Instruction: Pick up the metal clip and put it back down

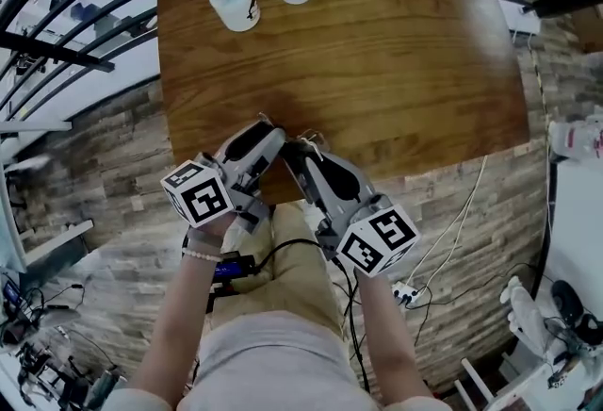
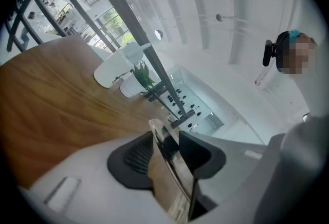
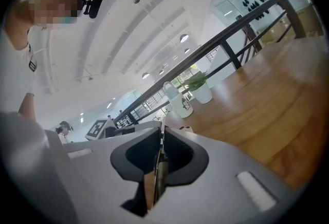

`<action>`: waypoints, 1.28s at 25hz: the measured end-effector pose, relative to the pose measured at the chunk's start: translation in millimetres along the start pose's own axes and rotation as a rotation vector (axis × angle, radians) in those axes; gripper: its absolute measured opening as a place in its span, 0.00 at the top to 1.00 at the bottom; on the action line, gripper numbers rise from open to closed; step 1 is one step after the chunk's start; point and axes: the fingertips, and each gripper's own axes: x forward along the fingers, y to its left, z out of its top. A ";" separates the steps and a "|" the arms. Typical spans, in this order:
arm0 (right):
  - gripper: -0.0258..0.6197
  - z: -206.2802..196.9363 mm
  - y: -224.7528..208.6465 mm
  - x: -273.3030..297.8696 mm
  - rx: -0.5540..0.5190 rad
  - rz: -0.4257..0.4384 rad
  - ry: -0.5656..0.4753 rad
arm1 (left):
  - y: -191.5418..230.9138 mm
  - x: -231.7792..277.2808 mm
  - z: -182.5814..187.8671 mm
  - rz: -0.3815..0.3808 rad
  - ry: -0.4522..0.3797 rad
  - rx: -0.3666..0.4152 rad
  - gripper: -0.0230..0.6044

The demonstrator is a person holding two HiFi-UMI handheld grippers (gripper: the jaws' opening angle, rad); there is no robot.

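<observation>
hidden: metal clip [image 2: 167, 172] mostly covered by both jaw tips in head view
left gripper [image 2: 165, 138]: clamped on clip's shiny plate
right gripper [image 3: 160, 133]: nearly closed, pinching clip's thin edge

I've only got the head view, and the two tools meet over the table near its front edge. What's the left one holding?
Observer: In the left gripper view, the left tool is closed on a shiny metal clip, which stands flat between its pads.
Operator: And the right one?
Observer: In the right gripper view, the right tool is pinched shut on a thin metal edge, apparently the same metal clip, seen edge-on.
</observation>
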 end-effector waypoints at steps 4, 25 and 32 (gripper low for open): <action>0.87 4.0 19.9 1.5 -0.035 -0.001 0.001 | -11.3 -13.6 12.6 -0.022 -0.011 0.026 0.72; 0.88 38.5 128.0 4.6 -0.263 0.076 -0.024 | -96.7 -85.5 93.4 -0.128 -0.084 0.302 0.78; 0.89 46.3 153.5 -3.5 -0.307 0.112 -0.047 | -121.3 -103.7 104.6 -0.162 -0.115 0.338 0.79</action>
